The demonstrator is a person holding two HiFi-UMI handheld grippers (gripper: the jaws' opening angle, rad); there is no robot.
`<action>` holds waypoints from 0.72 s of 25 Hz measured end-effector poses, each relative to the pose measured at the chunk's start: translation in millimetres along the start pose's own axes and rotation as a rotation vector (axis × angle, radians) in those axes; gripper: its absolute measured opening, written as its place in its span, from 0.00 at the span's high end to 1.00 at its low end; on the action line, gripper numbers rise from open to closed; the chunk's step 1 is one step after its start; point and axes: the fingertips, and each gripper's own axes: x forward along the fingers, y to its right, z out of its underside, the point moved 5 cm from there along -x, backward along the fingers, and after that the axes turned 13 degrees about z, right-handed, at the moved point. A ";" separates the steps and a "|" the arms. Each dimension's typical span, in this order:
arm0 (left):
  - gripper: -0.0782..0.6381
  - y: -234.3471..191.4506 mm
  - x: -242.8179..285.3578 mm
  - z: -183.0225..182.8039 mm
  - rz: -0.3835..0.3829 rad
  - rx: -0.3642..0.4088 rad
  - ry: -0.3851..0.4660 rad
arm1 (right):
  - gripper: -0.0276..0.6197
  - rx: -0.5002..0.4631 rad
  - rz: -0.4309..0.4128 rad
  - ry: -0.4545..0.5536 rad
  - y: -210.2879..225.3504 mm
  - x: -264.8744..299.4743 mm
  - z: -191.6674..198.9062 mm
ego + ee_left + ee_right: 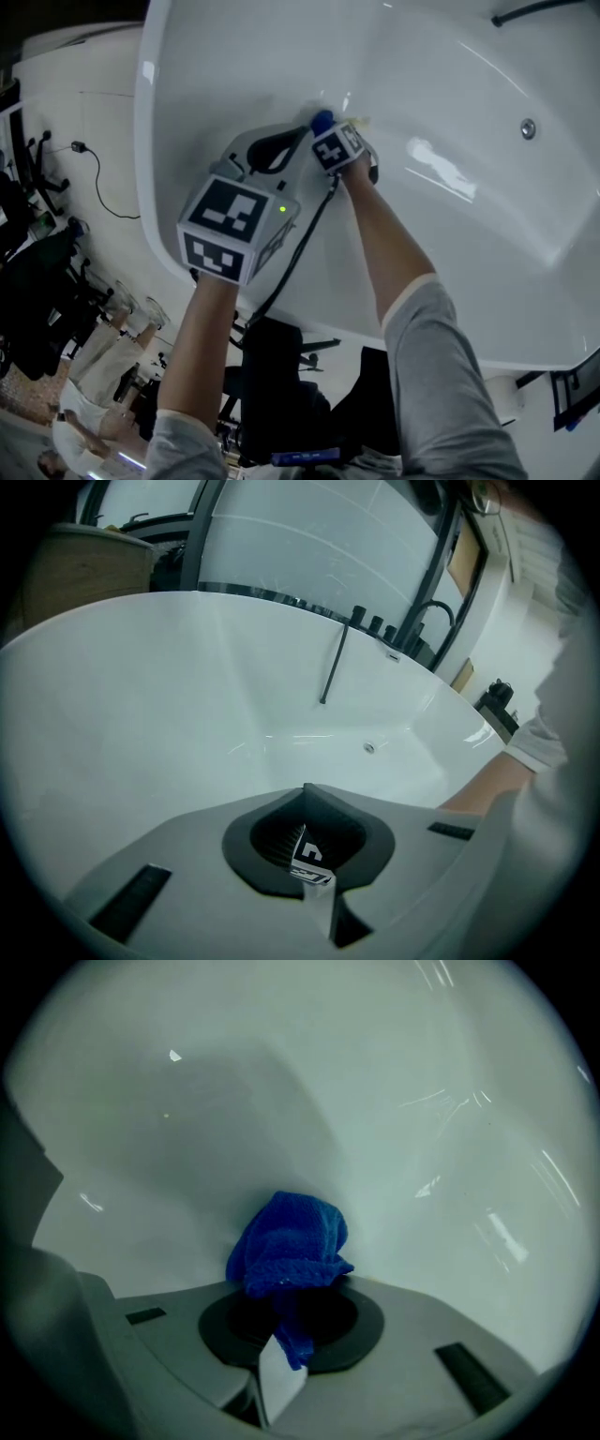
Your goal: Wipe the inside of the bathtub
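right gripper view: cloth (289, 1241) between jaws

Grey sleeves (450, 375); grey left tool (306, 791) bears a black-and-white marker cube (232, 230), green light (281, 209), black cable (307, 234).

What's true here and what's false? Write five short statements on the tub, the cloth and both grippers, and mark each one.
1. The right gripper is clamped on a blue cloth. True.
2. The blue cloth sits against the inner wall of the bathtub. True.
3. The left gripper holds a sponge. False: its jaws are together with nothing between them.
4. The bathtub is full of water. False: no standing water shows.
5. The bathtub is black. False: it is white.
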 end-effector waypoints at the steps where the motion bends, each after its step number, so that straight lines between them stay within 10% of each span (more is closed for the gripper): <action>1: 0.88 1.2 0.5 -1.7 0.004 0.004 -0.002 | 0.87 -0.007 0.002 -0.001 0.4 3.2 -0.7; 18: 0.88 30.8 18.3 -26.6 0.021 0.058 -0.006 | 0.86 -0.014 0.121 0.000 79.2 9.4 26.8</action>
